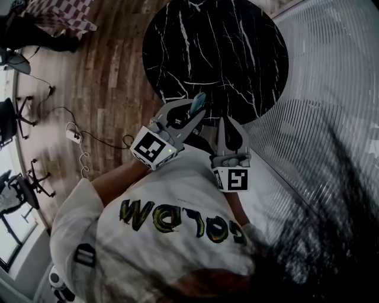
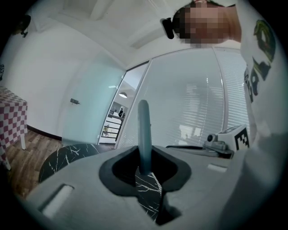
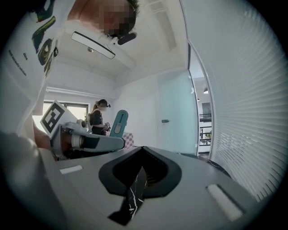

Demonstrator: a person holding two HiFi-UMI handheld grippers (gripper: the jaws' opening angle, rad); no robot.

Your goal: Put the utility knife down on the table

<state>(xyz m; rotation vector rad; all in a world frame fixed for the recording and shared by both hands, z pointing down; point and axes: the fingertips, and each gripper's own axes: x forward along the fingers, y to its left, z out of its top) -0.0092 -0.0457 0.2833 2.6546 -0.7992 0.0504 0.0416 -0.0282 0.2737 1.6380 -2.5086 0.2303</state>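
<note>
A teal utility knife (image 1: 199, 100) stands up between the jaws of my left gripper (image 1: 192, 112), which is shut on it near the close edge of the round black marble table (image 1: 237, 53). In the left gripper view the knife (image 2: 143, 130) rises straight out of the gripper (image 2: 144, 168), with the table (image 2: 67, 155) below and beyond. My right gripper (image 1: 227, 125) hangs just right of the left one, jaws together and nothing in them. The right gripper view shows that gripper (image 3: 143, 150) shut, with the left gripper (image 3: 118, 142) and the knife (image 3: 118, 123) off to its left.
Wood floor (image 1: 112, 71) lies left of the table, with a power strip and cable (image 1: 74, 135) and office chairs (image 1: 15, 115). A slatted blind wall (image 1: 331, 89) runs along the right. A checked cloth (image 1: 59, 15) shows top left. Another person (image 3: 98, 117) stands far off.
</note>
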